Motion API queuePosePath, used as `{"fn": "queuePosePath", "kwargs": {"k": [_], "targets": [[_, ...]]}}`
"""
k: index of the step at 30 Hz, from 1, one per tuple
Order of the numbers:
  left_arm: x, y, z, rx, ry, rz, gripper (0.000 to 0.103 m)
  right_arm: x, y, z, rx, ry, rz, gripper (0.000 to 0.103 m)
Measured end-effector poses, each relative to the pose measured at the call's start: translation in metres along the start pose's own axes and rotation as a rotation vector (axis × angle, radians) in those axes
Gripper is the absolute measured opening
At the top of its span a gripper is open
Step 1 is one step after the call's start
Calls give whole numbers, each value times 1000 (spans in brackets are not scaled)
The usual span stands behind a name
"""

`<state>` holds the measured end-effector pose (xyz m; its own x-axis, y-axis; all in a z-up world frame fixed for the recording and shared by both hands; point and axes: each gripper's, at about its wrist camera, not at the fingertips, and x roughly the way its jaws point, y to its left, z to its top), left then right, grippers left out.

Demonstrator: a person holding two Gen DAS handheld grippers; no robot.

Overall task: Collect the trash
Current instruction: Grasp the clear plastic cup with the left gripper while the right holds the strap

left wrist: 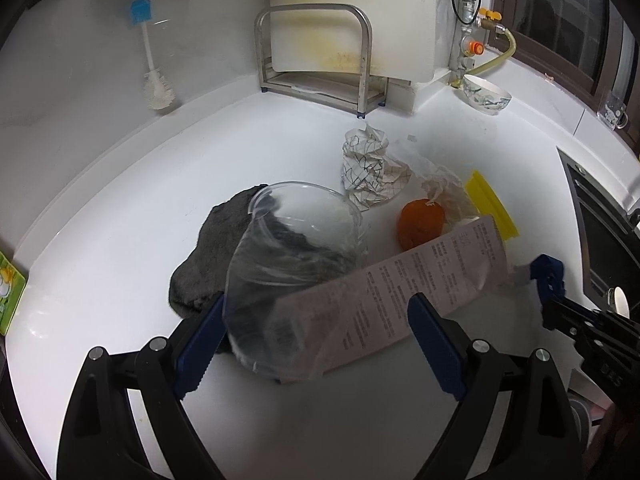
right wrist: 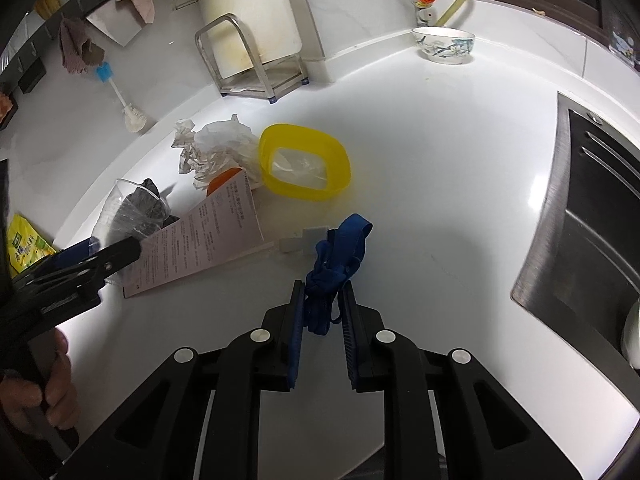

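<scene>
The cup (left wrist: 296, 256) lies on the cloth (left wrist: 208, 264) (leaflet (left wrist: 400, 292) beside it).

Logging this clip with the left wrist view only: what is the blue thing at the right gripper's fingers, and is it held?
Observer: A bunched blue strap. The right gripper is shut on its near end.
Operator: And the yellow piece behind the printed sheet?
Observer: That is a yellow tub, open side up, with something clear inside it.
</scene>
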<state>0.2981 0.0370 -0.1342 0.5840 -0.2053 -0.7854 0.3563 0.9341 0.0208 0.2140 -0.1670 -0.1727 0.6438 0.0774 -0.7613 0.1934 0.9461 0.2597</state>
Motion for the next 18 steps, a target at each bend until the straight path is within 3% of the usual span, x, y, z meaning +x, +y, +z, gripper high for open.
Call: {"fn": "queuePosePath", "kwargs": {"k": [9,15,18], "targets": [[17,-1,4,17,-5,44,88,-6,-2,-3,12,-4,1,17],[22,-2,6,27,2,47,69,-6,0,-4,12,-3,6,17],[20,-1,7,23,-6,35,68,-6,0,-4,11,-4,8,17]]}}
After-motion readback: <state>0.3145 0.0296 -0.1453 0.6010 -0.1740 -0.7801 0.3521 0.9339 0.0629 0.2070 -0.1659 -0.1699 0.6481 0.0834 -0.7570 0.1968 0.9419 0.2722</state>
